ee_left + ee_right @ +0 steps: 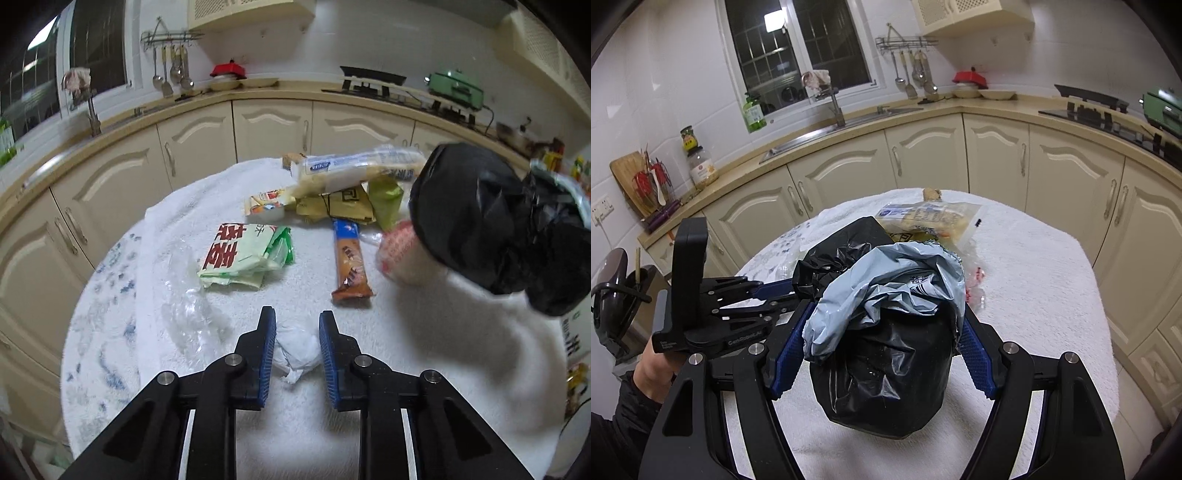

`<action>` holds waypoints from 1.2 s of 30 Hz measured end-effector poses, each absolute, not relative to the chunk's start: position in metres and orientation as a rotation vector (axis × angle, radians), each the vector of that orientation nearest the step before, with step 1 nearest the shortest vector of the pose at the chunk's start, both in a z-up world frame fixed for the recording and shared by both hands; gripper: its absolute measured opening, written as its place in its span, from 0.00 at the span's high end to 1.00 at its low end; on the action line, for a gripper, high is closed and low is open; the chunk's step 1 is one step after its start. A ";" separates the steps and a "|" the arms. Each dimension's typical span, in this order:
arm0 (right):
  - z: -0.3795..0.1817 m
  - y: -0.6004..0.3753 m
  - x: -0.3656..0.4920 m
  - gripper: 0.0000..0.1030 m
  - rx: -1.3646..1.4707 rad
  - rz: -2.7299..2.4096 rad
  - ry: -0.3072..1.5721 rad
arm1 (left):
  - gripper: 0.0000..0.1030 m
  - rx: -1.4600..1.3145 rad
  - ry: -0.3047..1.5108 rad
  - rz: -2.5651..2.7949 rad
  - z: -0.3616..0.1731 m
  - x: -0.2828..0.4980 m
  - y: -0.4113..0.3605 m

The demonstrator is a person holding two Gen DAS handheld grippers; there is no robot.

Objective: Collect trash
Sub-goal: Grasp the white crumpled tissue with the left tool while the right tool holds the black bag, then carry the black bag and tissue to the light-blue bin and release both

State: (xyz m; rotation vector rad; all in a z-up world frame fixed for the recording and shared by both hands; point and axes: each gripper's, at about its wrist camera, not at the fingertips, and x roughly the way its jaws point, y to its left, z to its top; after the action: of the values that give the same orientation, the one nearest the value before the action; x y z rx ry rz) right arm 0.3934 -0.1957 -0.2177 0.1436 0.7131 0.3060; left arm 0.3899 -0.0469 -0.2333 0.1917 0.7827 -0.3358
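My left gripper (297, 332) is squeezed on a crumpled white tissue (295, 350) just above the surface (424, 350), and the black bin bag (498, 218), clamped in my right gripper (882, 354), sits close by on my right.

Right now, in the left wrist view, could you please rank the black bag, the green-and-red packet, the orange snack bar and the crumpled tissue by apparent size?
1. black bag, though nearness may inflate it
2. green-and-red packet
3. orange snack bar and crumpled tissue: too alike to rank
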 end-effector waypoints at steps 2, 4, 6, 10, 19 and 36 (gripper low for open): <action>-0.217 -0.198 0.390 0.27 0.147 0.302 0.710 | 0.62 0.216 0.789 -0.319 -0.239 0.390 -0.050; -0.216 -0.200 0.387 0.27 0.150 0.298 0.708 | 0.44 0.229 0.821 -0.318 -0.247 0.395 -0.053; -0.215 -0.203 0.383 0.27 0.151 0.293 0.706 | 0.44 0.247 0.848 -0.304 -0.250 0.401 -0.056; -0.213 -0.210 0.376 0.27 0.159 0.283 0.699 | 0.74 0.197 0.865 -0.359 -0.250 0.402 -0.056; -0.209 -0.232 0.358 0.27 0.174 0.248 0.681 | 0.74 0.202 0.791 -0.359 -0.230 0.369 -0.074; -0.194 -0.317 0.280 0.27 0.248 0.109 0.593 | 0.74 0.149 0.616 -0.482 -0.163 0.275 -0.162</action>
State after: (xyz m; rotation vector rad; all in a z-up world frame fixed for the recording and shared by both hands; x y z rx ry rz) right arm 0.2802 -0.3166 -0.1945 0.2476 0.5926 0.1093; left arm 0.2754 -0.1617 -0.1633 0.1486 0.6158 -0.4819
